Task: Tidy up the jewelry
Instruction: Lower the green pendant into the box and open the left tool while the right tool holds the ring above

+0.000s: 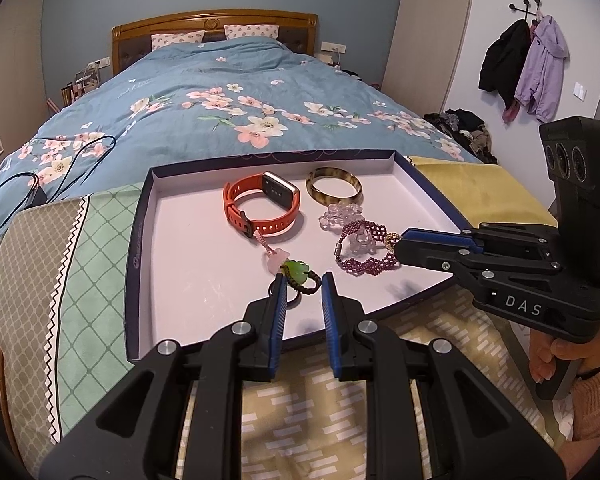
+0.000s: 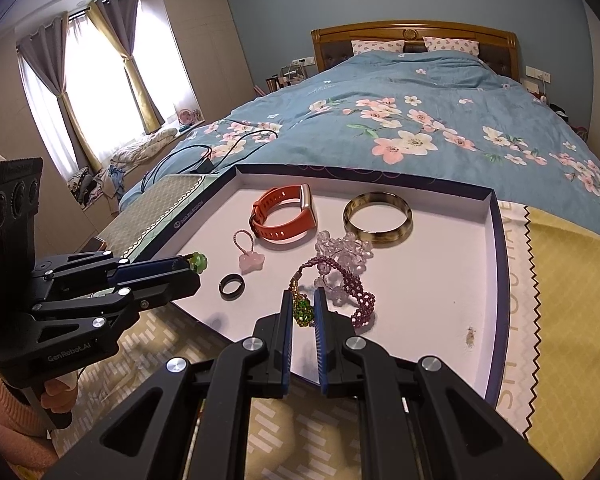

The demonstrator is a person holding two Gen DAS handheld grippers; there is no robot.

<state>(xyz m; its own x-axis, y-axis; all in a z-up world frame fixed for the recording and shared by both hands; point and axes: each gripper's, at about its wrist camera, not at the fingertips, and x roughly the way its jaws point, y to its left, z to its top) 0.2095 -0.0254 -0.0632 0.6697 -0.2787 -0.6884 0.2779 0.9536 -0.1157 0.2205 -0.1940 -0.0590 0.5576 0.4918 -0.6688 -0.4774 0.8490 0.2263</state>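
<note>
A shallow white tray with a dark blue rim (image 1: 172, 264) (image 2: 440, 320) lies at the foot of the bed. In it are an orange smartwatch (image 1: 260, 208) (image 2: 284, 216), an amber bangle (image 1: 334, 190) (image 2: 378, 218), a clear crystal bracelet (image 1: 338, 214) (image 2: 342, 252), a purple beaded bracelet (image 1: 364, 252) (image 2: 356, 296), a pink charm (image 1: 276, 260) (image 2: 252, 262) and a black ring (image 2: 232, 286). My left gripper (image 1: 303, 280) (image 2: 194, 266) is shut on a green leaf charm (image 1: 296, 270) (image 2: 198, 262) with a dark bead loop. My right gripper (image 2: 302, 300) (image 1: 396, 246) is shut on a green-gold beaded pendant (image 2: 303, 310) joined to the purple bracelet.
The tray rests on patterned cloths (image 1: 60, 280) and a yellow cloth (image 2: 572, 320) over the blue floral duvet (image 1: 220, 92). A black cable and charger (image 1: 40, 184) lie on the bed to the left. Coats (image 1: 528, 68) hang on the right wall.
</note>
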